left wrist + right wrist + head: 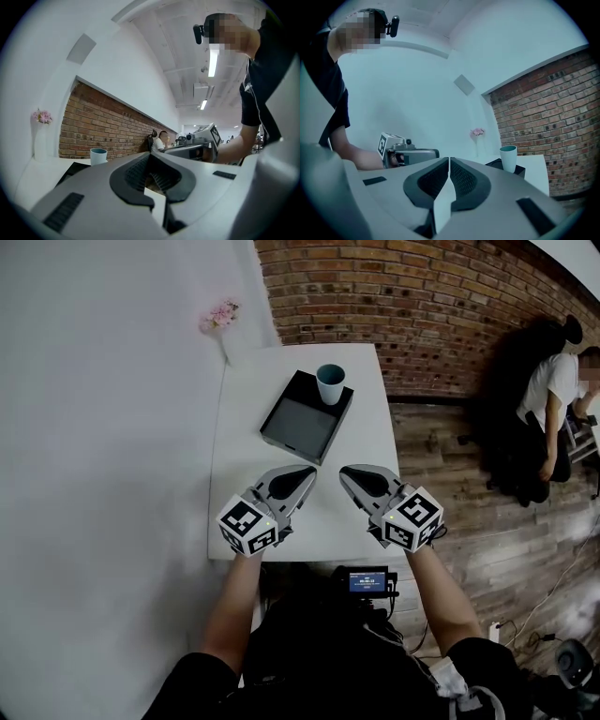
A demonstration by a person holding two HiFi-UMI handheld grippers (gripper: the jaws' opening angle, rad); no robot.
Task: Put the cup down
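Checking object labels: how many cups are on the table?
1. The cup stands upright at the far right corner of the black tray, on the white table. No others visible; none appear hidden.

The head view looks steeply down from the person's head onto the white desk (370,442), taking it in from near edge to far edge. The left gripper view sits low behind the left tongs (149,157), facing level across the desk toward the brick wall (108,126). The right gripper view rides likewise behind the right tongs (449,161), angled toward the far left corner. All three share the cup (330,383) and black tray (298,423) (each gripper view also catches the other tongs).
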